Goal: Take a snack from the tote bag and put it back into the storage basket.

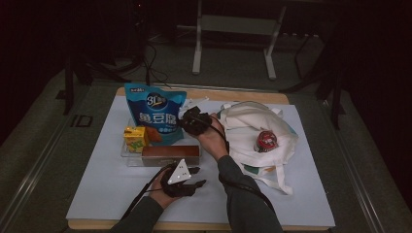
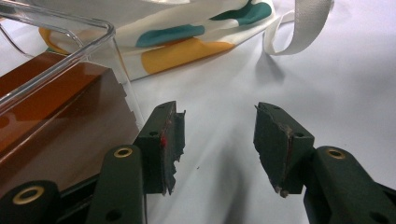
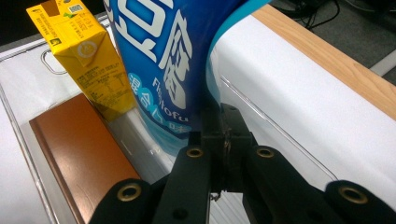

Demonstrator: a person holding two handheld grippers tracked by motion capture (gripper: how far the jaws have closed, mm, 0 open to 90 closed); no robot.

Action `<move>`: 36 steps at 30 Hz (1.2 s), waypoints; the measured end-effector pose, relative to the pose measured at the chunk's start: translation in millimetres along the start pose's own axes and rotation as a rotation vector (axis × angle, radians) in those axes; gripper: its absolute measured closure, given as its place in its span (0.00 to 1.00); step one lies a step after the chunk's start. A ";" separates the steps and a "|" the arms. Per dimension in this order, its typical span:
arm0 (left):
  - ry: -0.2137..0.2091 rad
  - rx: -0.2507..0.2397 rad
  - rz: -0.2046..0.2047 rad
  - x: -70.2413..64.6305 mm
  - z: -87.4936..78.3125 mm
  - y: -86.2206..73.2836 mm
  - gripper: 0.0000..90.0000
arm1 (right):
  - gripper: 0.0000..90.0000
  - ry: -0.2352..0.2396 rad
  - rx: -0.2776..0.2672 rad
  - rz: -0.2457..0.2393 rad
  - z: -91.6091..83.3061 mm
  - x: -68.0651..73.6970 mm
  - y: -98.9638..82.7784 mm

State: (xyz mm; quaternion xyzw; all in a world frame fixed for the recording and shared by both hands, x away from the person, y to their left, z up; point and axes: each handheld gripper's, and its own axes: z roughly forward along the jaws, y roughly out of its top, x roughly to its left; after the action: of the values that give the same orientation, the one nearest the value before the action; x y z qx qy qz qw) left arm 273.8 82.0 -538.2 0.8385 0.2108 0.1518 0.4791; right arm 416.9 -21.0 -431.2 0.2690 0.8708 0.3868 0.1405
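Observation:
A blue snack pouch stands in a clear plastic tray together with a yellow juice carton and a flat brown box. My right gripper is at the pouch's lower right edge, jaws shut on its side seam. My left gripper rests low over the white mat just in front of the tray, open, nothing between its pads. The brown box and the tray's corner lie to its left.
A cream tote bag with teal and orange patches lies right of the tray, a red round item in its mouth and its strap trailing forward. A white mat covers the wooden table. Stand legs rise behind.

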 end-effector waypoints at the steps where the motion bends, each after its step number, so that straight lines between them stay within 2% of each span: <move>1: 0.000 0.000 -0.001 0.1 0.0 0.0 0.55 | 1.00 -0.011 0.000 -0.008 0.2 1.0 0.4; 23: -0.002 0.005 -0.001 0.4 0.1 0.1 0.55 | 1.00 -0.011 0.000 -0.006 -2.6 0.4 -3.7; 36: -0.002 0.003 -0.004 0.5 0.2 0.1 0.55 | 0.90 -0.006 0.001 -0.014 -13.1 -3.5 -7.3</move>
State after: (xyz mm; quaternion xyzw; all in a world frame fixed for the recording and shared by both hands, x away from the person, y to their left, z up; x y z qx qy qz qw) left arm 274.4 82.1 -538.2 0.8389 0.2124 0.1497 0.4782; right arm 411.2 -34.9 -427.9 0.2644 0.8724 0.3844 0.1457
